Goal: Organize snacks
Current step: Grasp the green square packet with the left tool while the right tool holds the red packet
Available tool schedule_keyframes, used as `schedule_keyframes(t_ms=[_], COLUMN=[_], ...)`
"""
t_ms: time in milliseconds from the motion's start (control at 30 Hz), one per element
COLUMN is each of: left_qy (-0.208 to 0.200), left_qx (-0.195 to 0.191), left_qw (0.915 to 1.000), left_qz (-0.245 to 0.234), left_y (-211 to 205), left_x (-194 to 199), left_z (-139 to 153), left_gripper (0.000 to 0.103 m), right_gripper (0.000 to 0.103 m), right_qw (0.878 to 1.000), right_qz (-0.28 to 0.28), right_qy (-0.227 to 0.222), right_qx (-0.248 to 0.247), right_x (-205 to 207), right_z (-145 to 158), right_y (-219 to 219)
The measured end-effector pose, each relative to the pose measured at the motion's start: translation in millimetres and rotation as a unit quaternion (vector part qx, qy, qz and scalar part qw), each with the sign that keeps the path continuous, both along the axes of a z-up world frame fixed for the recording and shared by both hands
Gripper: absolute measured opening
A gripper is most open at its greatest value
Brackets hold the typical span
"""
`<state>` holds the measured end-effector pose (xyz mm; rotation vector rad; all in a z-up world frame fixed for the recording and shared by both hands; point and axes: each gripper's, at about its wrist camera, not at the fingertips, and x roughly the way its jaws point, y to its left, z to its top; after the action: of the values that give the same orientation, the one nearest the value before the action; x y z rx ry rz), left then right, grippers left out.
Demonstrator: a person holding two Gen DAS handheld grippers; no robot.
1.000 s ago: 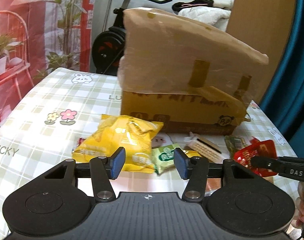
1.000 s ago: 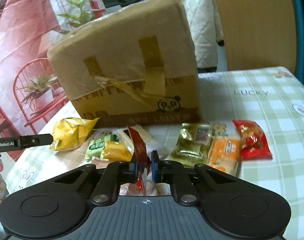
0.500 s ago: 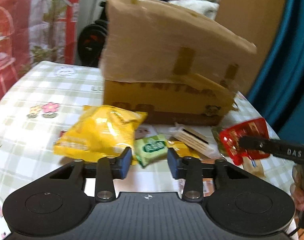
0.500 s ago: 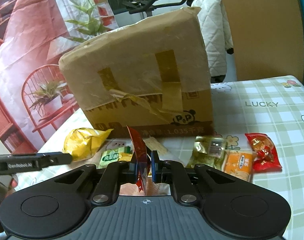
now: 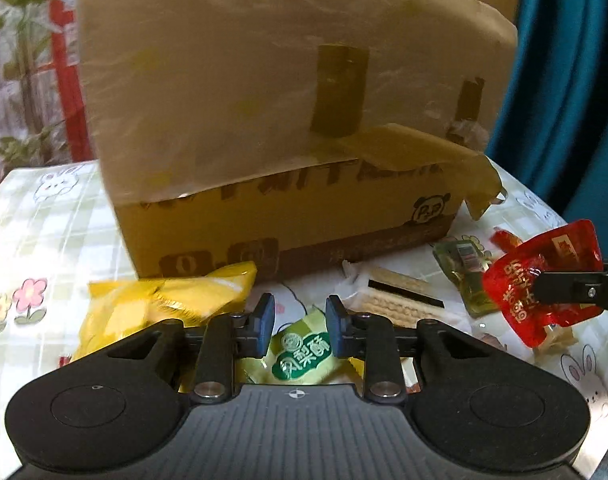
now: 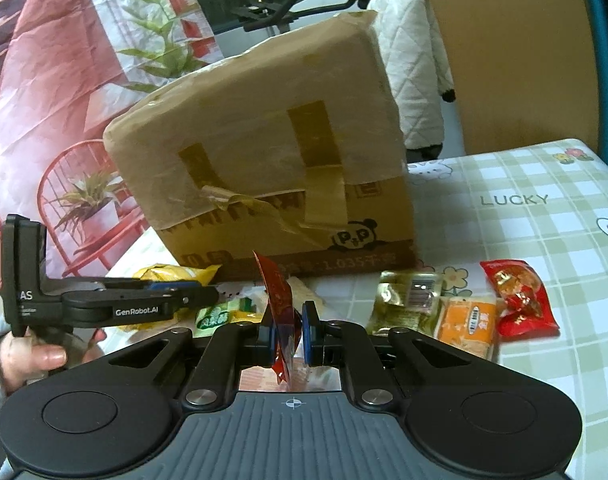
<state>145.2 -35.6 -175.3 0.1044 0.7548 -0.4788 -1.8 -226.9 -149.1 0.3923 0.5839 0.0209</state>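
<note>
Fingers of the right gripper [image 6: 287,332] pinched a flat red foil snack packet [image 6: 280,312] edge-on above the checked surface [image 6: 543,240]. The left gripper [image 5: 296,322] stood parted over a small green snack pouch [image 5: 305,354], beside a yellow crisp bag [image 5: 160,304] and before the taped cardboard box [image 5: 288,128].

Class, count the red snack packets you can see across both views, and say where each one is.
2: a translucent red snack packet clamped in the right gripper; a red candy packet on the checked tablecloth, far right. Others may be hidden.
</note>
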Motion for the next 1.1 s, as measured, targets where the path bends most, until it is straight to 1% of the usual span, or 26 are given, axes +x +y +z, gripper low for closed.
schedule_keyframes(t_ms=[33,67,133,167,200,300,400,467,533,600,733,833,967,1067,1100], left_qy=[0.011,0.017,0.0,0.004,0.007,0.018,0.02,0.015,0.009,0.008,0.008,0.017,0.034,0.031,0.033], left_qx=[0.004,0.009,0.033,0.042,0.043,0.028,0.029,0.038,0.044,0.045,0.044,0.037,0.052,0.055,0.052], left_qw=[0.9999,0.9997,0.9993,0.9989,0.9987,0.9983,0.9974,0.997,0.9967,0.9967,0.9965,0.996,0.9917,0.9925,0.9935], left_qz=[-0.006,-0.012,-0.019,-0.022,-0.027,-0.048,-0.063,-0.066,-0.068,-0.067,-0.07,-0.08,-0.113,-0.105,-0.095], left_y=[-2,-3,-6,-7,-7,-2,-1,-3,-5,-4,-7,-9,-13,-13,-13], left_x=[4,8,6,8,7,3,-1,-3,-3,2,8,7,-4,-8,-8], left_z=[-2,-6,-9,-12,-13,-16,-17,-19,-20,-20,-20,-22,-30,-35,-35], left_gripper=[0.034,0.033,0.034,0.034,0.034,0.034,0.041,0.044,0.051,0.055,0.058,0.059,0.059,0.055,0.051], right_gripper=[0.011,0.011,0.011,0.011,0.011,0.011,0.011,0.011,0.011,0.011,0.011,0.011,0.011,0.011,0.011], right_qw=[1.0,1.0,1.0,1.0,1.0,1.0,1.0,1.0,1.0,1.0,1.0,1.0,1.0,1.0,1.0], right_qz=[-0.002,-0.004,-0.007,-0.008,-0.007,-0.005,-0.004,-0.006,-0.007,-0.006,-0.009,-0.012,-0.012,-0.012,-0.012], right_qy=[0.0,0.001,0.001,0.001,0.0,-0.001,-0.001,0.0,0.001,0.0,0.002,0.001,0.0,0.001,0.001], right_qx=[0.002,0.003,0.006,0.007,0.007,0.006,0.008,0.009,0.01,0.009,0.008,0.008,0.007,0.008,0.008], right_x=[0,0,0,-1,-1,-1,-1,-1,-1,-2,-4,-5,-6,-6,-6], right_z=[-1,-1,-2,-2,-2,-1,-2,-3,-2,-2,-1,0,-1,-1,-2], right_y=[-1,-2,-3,-4,-4,-3,-4,-3,-2,0,-1,-2,-3,-3,-3])
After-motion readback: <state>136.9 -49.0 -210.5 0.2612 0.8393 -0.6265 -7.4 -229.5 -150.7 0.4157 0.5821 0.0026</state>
